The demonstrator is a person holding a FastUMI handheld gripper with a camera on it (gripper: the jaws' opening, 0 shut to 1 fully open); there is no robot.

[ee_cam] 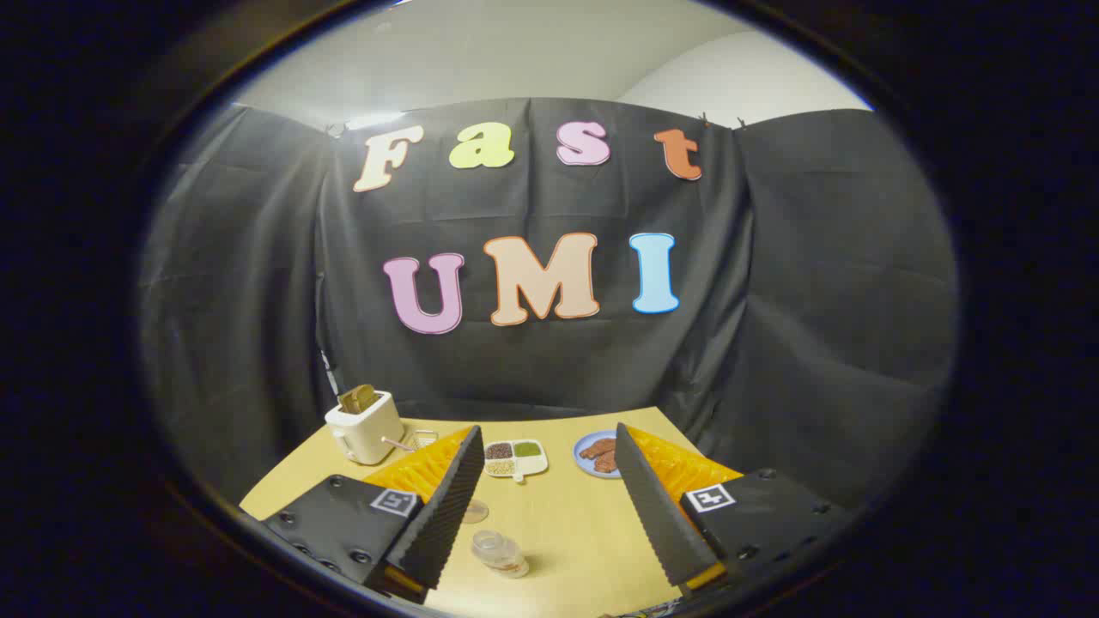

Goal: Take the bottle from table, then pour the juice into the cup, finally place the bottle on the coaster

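Observation:
My gripper point(547, 431) is held high over a yellow table point(567, 524) and stands open with nothing between its fingers. Down on the table, between the fingers and close to the left one, is a small clear bottle point(500, 553) with amber liquid, seen from above. Just beyond it lies a small clear round thing point(475, 512), partly hidden by the left finger; I cannot tell whether it is the cup or the coaster.
At the back left of the table stands a white toaster point(365, 426) with bread in it. A divided white dish point(516, 457) with grains sits at the back middle. A blue plate point(598, 455) with brown food lies beside the right finger. Black cloth walls close in the table.

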